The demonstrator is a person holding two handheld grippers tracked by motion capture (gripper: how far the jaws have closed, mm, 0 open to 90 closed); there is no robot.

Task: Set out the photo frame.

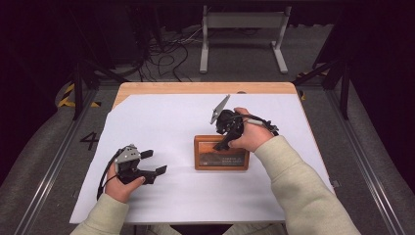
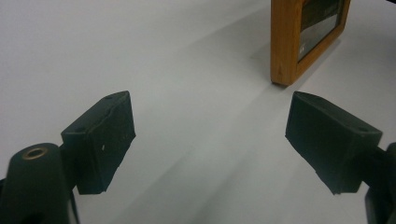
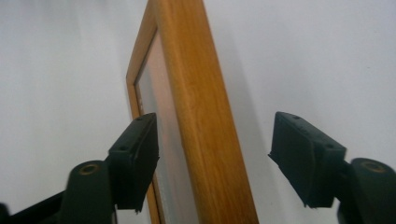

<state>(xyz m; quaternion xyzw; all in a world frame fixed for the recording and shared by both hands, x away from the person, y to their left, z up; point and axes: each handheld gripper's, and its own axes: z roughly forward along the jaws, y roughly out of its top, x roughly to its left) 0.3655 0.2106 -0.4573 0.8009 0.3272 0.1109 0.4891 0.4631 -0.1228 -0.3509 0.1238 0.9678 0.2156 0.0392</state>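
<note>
- High view: at the near left of the white sheet (image 1: 161,122), the left gripper (image 1: 155,161) is held idle, well apart from the wooden picture frame (image 1: 221,152). In the left gripper view its jaws are seen spread wide over bare sheet with nothing between them, so little risk is expected from this side unless it is swung right into the frame.
- At the middle of the table (image 1: 205,88), slightly right, the frame (image 3: 196,116) is seen; whether it lies flat or stands on edge cannot be told for certain, though in the right gripper view its top rail appears to rise between the jaws.
- The right gripper (image 1: 226,142) is held over the frame's top edge. Its jaws are spread, with a visible gap between each pad and the wood, so the frame is not gripped.
- If the frame is propped upright, it could be tipped over by a brush from either pad (image 3: 140,149) as the gripper is lifted away.
- The glass front could be scuffed or cracked by such a fall.
</note>
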